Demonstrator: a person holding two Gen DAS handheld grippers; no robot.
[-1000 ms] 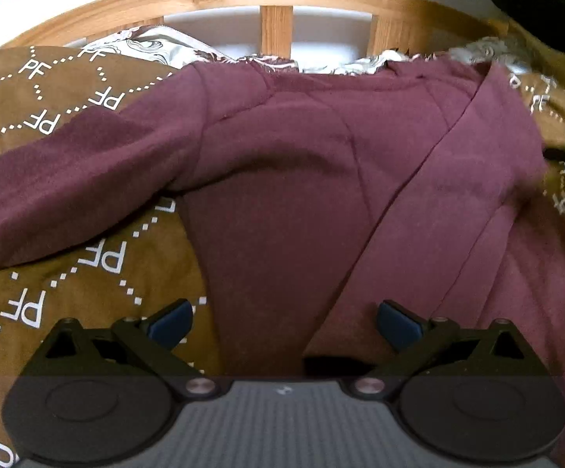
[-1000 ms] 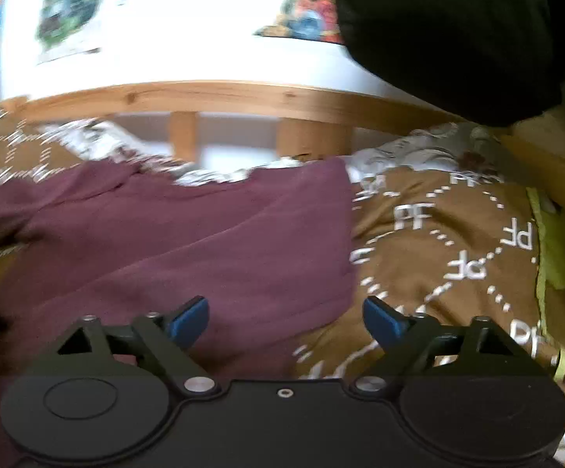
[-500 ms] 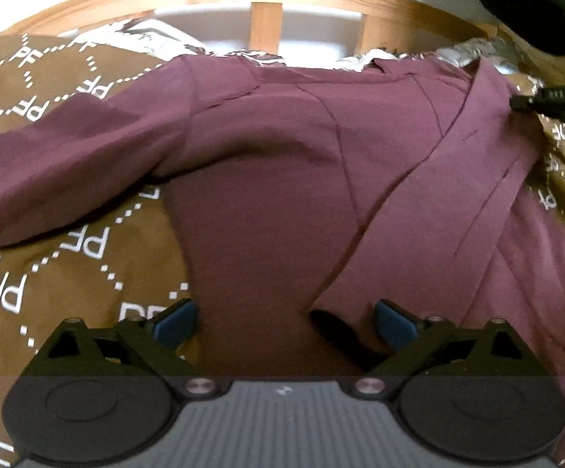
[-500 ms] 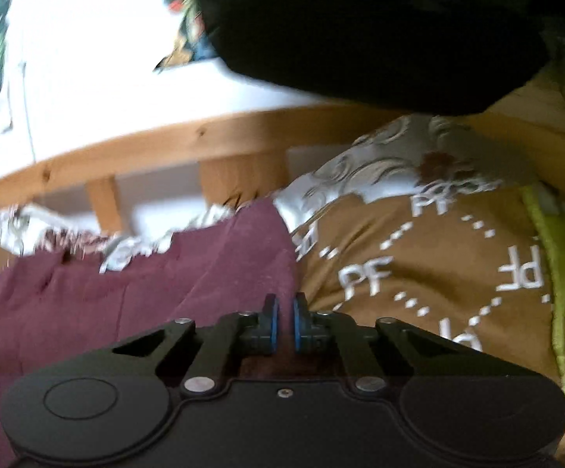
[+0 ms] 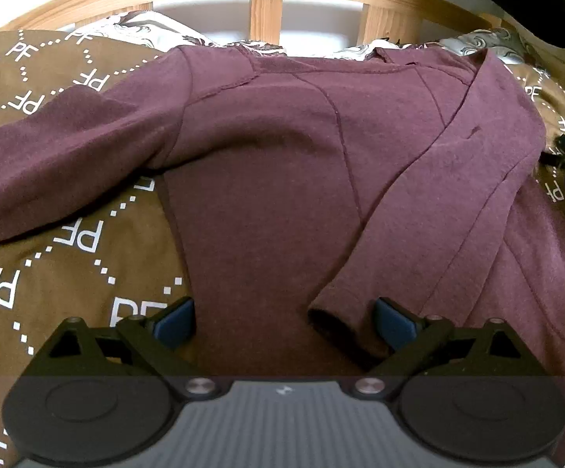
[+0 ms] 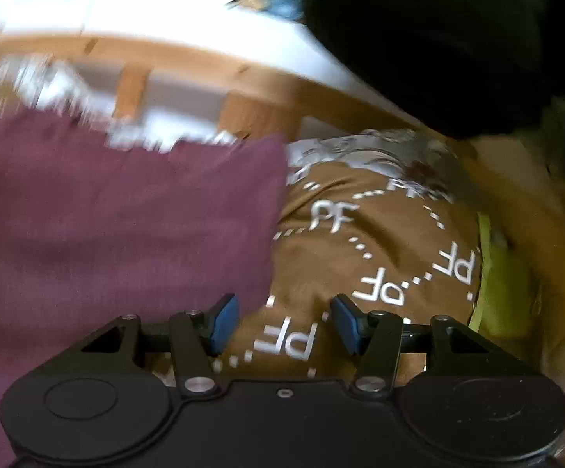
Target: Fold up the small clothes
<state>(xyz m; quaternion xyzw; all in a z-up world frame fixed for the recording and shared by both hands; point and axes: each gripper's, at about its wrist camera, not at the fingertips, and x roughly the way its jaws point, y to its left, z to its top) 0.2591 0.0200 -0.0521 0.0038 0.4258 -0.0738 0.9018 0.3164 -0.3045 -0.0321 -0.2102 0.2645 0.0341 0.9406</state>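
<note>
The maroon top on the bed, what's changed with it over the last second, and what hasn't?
The right gripper pinched the maroon top at its right edge, then let go; its jaws are opening over the brown blanket with no cloth between them. That sleeve now lies folded across the body. The left gripper stayed open, and the other sleeve stayed spread out.
</note>
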